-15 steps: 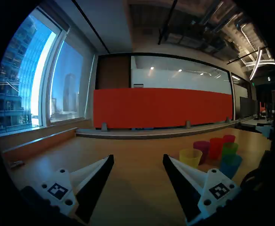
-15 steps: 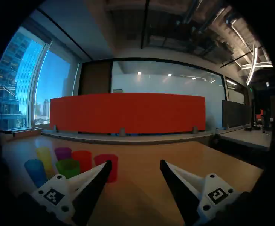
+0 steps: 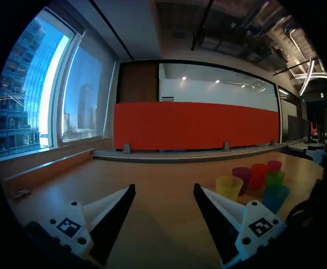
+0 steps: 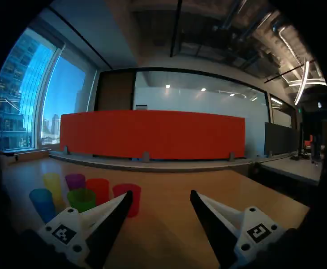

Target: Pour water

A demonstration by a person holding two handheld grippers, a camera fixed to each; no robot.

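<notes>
**A:** Both tools are free. The left gripper [image 3: 163, 186] has its fingers spread with nothing between them, low over the wooden table [image 3: 154, 168]. The right gripper [image 4: 161, 193] is the same, apart and empty.

**B:** Where are the cups?

**A:** Six plastic cups [image 3: 258, 174] stand in a tight cluster on the table. In the left gripper view they sit ahead and off to that gripper's right. In the right gripper view they sit ahead and to its left. I judge the cluster lies between the two grippers, nearer the right one.

**B:** How do they look?

**A:** All are upright with open mouths, tapered and slightly see-through. The yellow cup [image 3: 228, 187] is nearest the left gripper. The pink cup [image 4: 135, 198] is just behind the right gripper's left finger. The blue cup [image 4: 42, 204] and green cup [image 4: 81, 199] are in the front row. I cannot tell which of them, if any, holds water.

**B:** What is the step in hand?

**A:** Reaching, I think, with no cup taken yet. To do it well, go for an outer cup so the fingers don't knock its neighbours. Close on the middle of the wall and squeeze lightly, since thin plastic likely flexes. Lift it straight up and keep it level. Steady the receiving cup with the other gripper, bring rim over rim, then tip slowly.
</notes>
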